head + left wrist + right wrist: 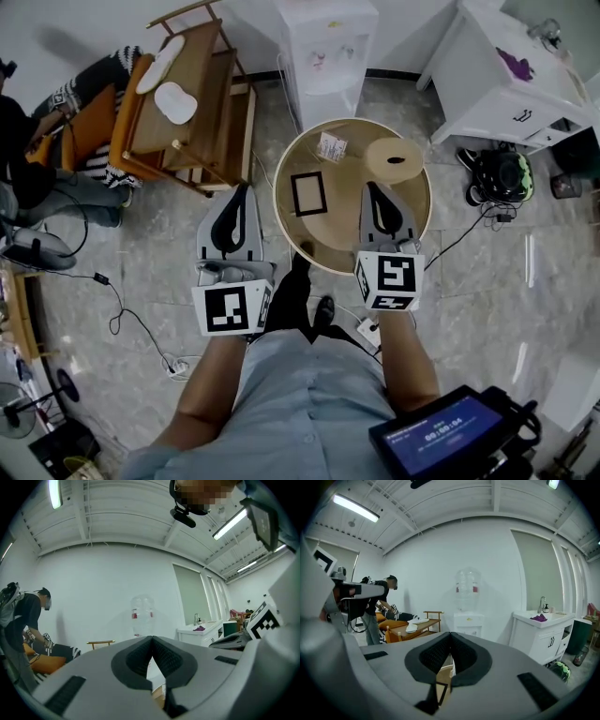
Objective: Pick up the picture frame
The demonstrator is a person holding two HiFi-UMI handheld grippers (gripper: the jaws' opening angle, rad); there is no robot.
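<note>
Picture frame (308, 194) lies mid-frame on the round table (349, 208); left gripper (241, 190) and right gripper (374, 189) (both empty) have jaws together.

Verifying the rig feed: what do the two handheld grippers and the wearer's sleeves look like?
The left gripper and right gripper match: light grey shells, black ribbed pads, each carrying a white cube with black square markers. The person wears a short-sleeved light blue shirt.
</note>
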